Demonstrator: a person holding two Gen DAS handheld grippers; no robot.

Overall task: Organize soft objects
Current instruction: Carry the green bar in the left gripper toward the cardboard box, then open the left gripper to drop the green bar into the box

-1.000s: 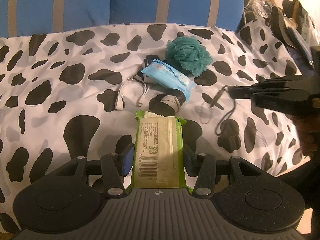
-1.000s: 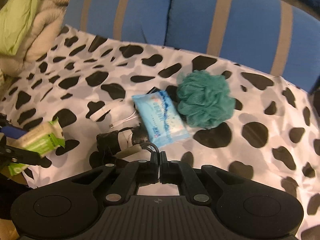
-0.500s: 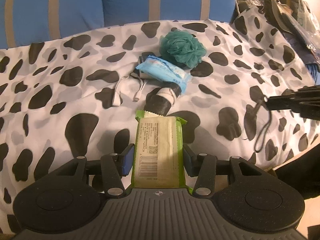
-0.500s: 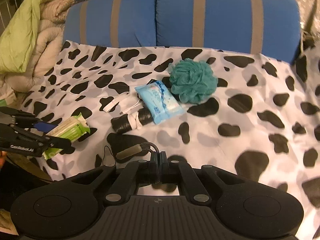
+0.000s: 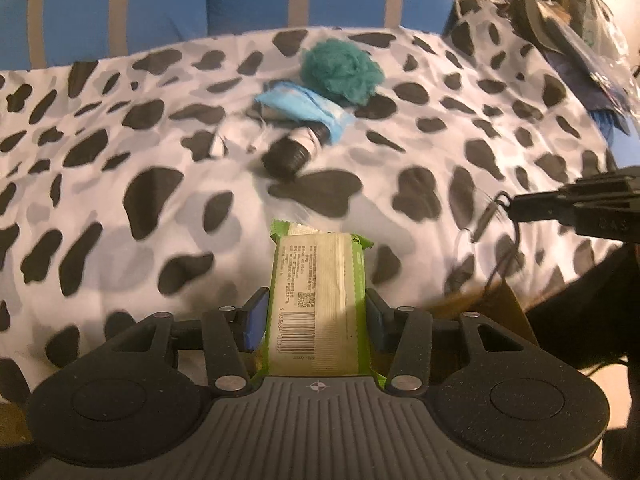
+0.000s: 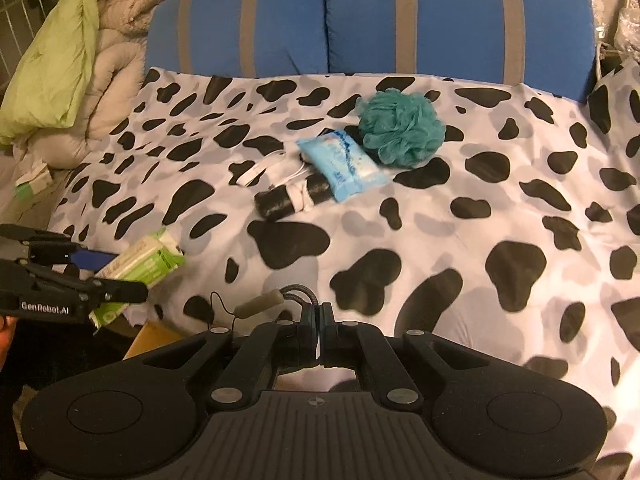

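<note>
My left gripper (image 5: pixel 316 316) is shut on a green tissue pack (image 5: pixel 318 292), held over the near edge of the cow-print bed cover (image 5: pixel 120 168); the pack also shows in the right wrist view (image 6: pixel 140 264). My right gripper (image 6: pixel 319 320) is shut on a thin black cord with a grey tube (image 6: pixel 258 305), also near the bed's front edge; the cord also shows in the left wrist view (image 5: pixel 486 220). On the bed lie a teal bath pouf (image 6: pixel 402 128), a blue wipes pack (image 6: pixel 342 162), a black roll (image 6: pixel 294 198) and a white cable (image 6: pixel 266 166).
Blue striped cushions (image 6: pixel 360 24) line the back of the bed. Folded green and beige bedding (image 6: pixel 68 64) lies at the left. Bags and clutter (image 5: pixel 568 32) sit at the right. A brown cardboard box (image 6: pixel 154 338) stands below the bed's front edge.
Both grippers have pulled back from the middle of the bed toward its front edge, each keeping its hold. The items on the bed have not moved.
</note>
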